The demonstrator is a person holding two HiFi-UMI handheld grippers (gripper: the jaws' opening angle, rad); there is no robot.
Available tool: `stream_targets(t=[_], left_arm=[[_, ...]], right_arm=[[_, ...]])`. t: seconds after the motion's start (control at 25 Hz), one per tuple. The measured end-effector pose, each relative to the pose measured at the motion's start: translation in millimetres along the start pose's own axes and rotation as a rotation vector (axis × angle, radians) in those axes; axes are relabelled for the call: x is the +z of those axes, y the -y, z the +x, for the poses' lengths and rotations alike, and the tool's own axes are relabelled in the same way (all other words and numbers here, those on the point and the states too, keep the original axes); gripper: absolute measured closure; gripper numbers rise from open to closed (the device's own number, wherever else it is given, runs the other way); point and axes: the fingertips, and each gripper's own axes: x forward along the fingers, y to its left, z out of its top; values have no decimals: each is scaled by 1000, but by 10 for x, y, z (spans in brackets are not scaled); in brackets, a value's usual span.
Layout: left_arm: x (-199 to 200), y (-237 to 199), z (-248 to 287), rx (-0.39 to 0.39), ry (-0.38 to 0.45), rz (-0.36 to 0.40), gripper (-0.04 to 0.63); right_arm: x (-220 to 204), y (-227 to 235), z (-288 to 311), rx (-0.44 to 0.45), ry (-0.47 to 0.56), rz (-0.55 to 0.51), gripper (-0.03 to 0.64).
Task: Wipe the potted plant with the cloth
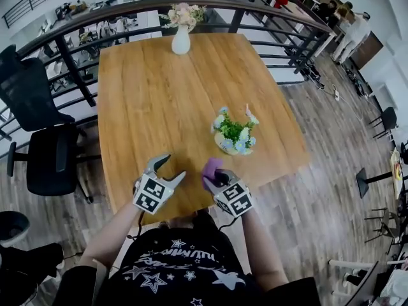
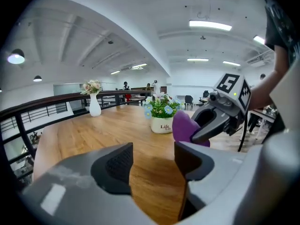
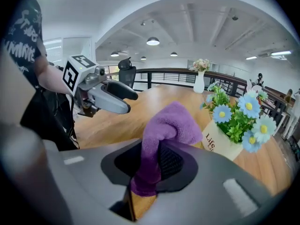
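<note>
**A:** so where's everything at? who's got the cloth?

**B:** right gripper [image 3: 151, 162] has it. The jaws are clamped on the purple cloth [image 3: 165, 124], and a folded wad of it sticks up past the tips. It's hovering above the wooden table [image 1: 153, 88], close to the person's body.

**A:** and the left one?

**B:** left gripper [image 2: 153, 159] is empty. The jaws sit apart and there's only bare tabletop showing between them. It's held just beside the right one, at the near edge of the table.

**A:** the plant?

**B:** the potted plant [image 1: 234, 135] stands upright on the right half of the table, just beyond the right gripper. It's a white pot with green leaves and blue and white flowers. The cloth is near it but not touching; there's a gap of wood between them.

**A:** anything else on there?

**B:** a white vase [image 1: 181, 41] with pale flowers at the far edge, well apart from the plant. There's a black office chair [image 1: 46, 153] off the left side.
</note>
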Motion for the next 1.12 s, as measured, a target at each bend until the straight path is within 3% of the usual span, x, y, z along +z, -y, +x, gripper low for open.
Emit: stream_targets(t=[0.44, 0.72, 1.12], left_arm=[[-394, 63, -533, -69, 32, -24, 465], [-555, 163, -688, -120, 45, -93, 592], [-557, 274, -874, -94, 72, -93, 592]], right_arm=[[-131, -489, -242, -171, 116, 224, 534], [-243, -711, -425, -241, 110, 209, 534], [-122, -926, -736, -248, 225, 242, 535]])
